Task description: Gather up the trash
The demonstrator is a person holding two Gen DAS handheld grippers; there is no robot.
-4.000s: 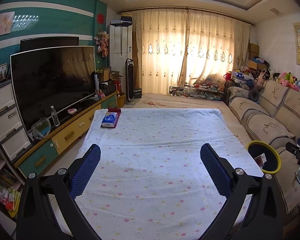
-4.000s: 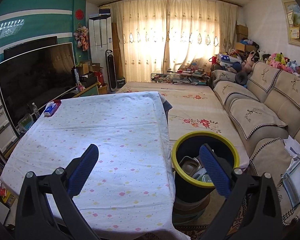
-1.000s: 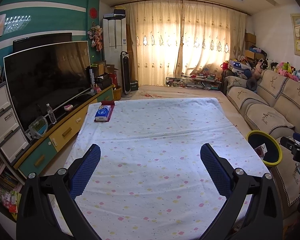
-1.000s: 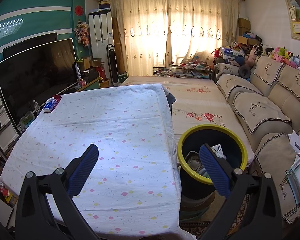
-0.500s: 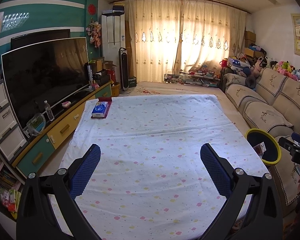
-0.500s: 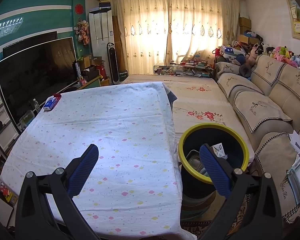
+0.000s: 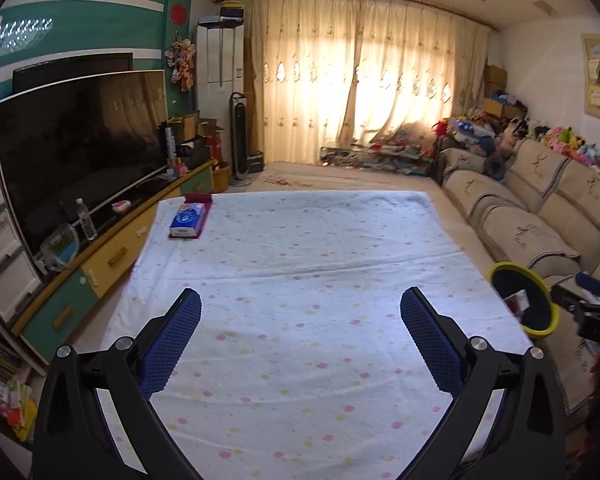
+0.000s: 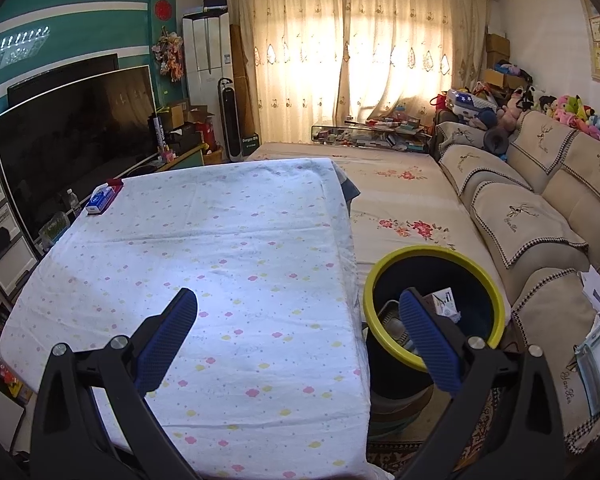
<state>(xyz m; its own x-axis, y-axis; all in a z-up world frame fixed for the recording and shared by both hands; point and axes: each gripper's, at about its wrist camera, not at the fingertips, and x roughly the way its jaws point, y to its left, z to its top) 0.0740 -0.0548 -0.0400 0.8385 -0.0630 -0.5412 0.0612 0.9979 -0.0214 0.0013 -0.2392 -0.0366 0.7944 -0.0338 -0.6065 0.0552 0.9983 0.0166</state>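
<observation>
A dark trash bin with a yellow rim stands on the floor at the table's right side; a white carton and other trash lie inside. The bin also shows in the left wrist view. My left gripper is open and empty above the near part of the table with the dotted white cloth. My right gripper is open and empty over the table's right edge, its right finger in front of the bin. A blue tissue pack lies at the table's far left corner.
A large TV on a low cabinet runs along the left. A beige sofa with soft toys lines the right wall. A flowered mat lies beyond the bin. Curtains and clutter stand at the far end.
Both grippers have drawn back and risen a little from the table, so more of the cloth shows. Both stay open and empty. The bin's contents look unchanged.
</observation>
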